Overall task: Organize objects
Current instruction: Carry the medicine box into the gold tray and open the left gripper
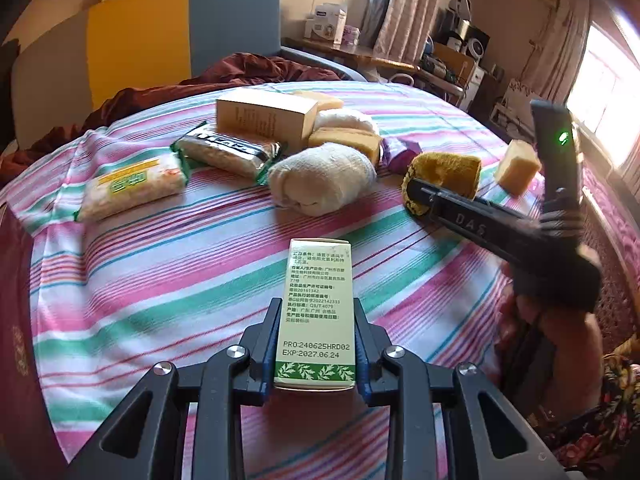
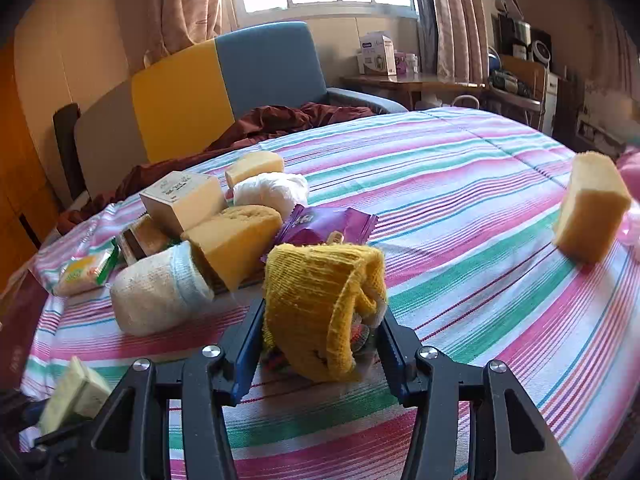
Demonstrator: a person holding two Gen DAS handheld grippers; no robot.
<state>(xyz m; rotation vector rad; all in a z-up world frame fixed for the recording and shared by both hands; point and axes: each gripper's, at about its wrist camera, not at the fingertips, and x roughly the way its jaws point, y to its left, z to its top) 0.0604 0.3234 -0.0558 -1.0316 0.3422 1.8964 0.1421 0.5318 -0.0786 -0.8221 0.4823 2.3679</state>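
Note:
My left gripper (image 1: 316,309) is shut on a slim white and green printed box (image 1: 318,280), held just above the striped bedsheet (image 1: 160,280). The same box (image 2: 74,390) shows at the lower left of the right wrist view. My right gripper (image 2: 322,312) is shut on a rolled yellow knitted cloth (image 2: 316,288) that rests on the sheet. From the left wrist view, that yellow roll (image 1: 446,172) lies at the right, with the right gripper (image 1: 420,196) clamped on it and a hand behind it.
A pile sits mid-bed: white sock roll (image 1: 320,178), cardboard box (image 1: 266,116), two snack packs (image 1: 132,186), purple packet (image 2: 328,224), yellow sponges (image 2: 236,240). One sponge (image 2: 590,208) stands apart at the right. A dark red blanket (image 2: 280,120) and a headboard lie beyond.

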